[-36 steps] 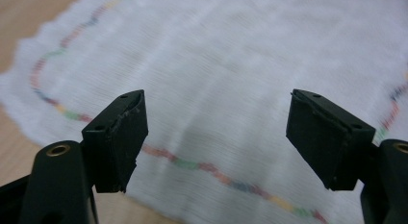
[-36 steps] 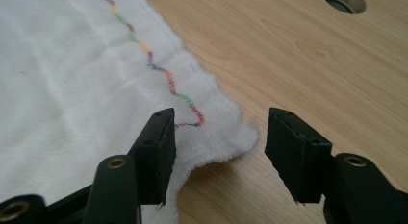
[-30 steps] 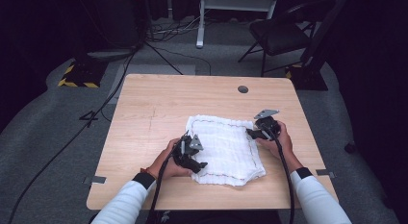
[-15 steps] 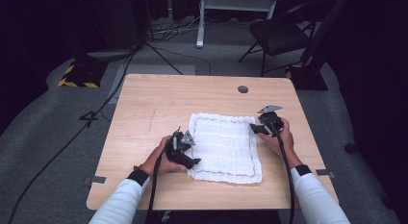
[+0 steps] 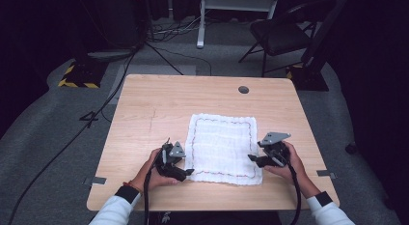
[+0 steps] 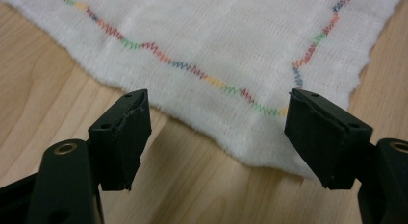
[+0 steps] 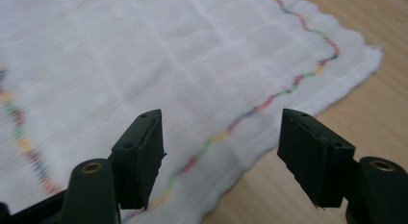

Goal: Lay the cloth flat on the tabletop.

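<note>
A white cloth (image 5: pixel 223 147) with a multicoloured stitched border lies flat on the wooden table (image 5: pixel 159 104). My left gripper (image 5: pixel 185 171) sits at the cloth's near left corner, jaws open, nothing between them; its own view shows the cloth (image 6: pixel 216 51) corner just ahead of the gripper (image 6: pixel 216 137). My right gripper (image 5: pixel 252 159) is at the cloth's near right edge, also open and empty. In the right gripper view the cloth (image 7: pixel 144 56) edge runs between the jaws of the gripper (image 7: pixel 221 152).
A dark round grommet (image 5: pixel 243 90) is set in the table's far right part. Beyond the table stand a black chair (image 5: pixel 279 34), a white frame (image 5: pixel 236 5) and floor cables (image 5: pixel 96 114). A yellow-black striped block (image 5: pixel 77 77) lies at far left.
The cloth was bunched between both grippers and now lies spread flat. Both grippers have let go of it and drawn back toward the near edge, the right one furthest.
</note>
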Motion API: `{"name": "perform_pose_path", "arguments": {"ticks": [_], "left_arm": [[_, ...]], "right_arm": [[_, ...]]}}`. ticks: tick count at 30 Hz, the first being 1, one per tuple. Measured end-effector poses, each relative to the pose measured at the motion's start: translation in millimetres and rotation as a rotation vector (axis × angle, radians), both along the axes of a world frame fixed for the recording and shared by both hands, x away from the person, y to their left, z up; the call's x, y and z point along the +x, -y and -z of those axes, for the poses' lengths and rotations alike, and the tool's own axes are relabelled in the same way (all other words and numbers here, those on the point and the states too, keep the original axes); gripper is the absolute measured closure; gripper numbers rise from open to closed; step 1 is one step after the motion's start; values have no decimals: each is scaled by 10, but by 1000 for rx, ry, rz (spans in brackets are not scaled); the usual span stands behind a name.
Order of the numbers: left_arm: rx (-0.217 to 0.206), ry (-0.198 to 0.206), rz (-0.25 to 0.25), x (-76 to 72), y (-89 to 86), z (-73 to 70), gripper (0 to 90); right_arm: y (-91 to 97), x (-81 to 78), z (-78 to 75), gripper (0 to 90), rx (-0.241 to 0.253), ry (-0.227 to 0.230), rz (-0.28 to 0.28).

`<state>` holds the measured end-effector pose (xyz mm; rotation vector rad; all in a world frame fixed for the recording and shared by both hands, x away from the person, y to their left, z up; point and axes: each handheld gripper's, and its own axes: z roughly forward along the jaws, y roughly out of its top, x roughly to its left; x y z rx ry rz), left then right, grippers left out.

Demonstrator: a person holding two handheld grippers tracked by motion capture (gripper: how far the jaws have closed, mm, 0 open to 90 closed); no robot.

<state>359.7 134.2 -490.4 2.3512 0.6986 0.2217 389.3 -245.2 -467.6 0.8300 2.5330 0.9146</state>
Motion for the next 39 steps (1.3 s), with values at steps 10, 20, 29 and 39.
{"name": "perform_pose_path", "arguments": {"ticks": [10, 20, 29, 39], "left_arm": [[-4, -37, -3, -56, -76, 22, 289], [-36, 10, -36, -36, -134, -120, 239], [-66, 48, -95, 343, -43, -190, 235], [-36, 96, -171, 950, 123, -223, 246]], "right_arm": [[220, -294, 163, 290, -53, -33, 40], [468, -404, 121, 340, -46, -44, 92], [455, -97, -117, 430, 37, 58, 136], [269, 727, -197, 454, 48, 81, 193]]}}
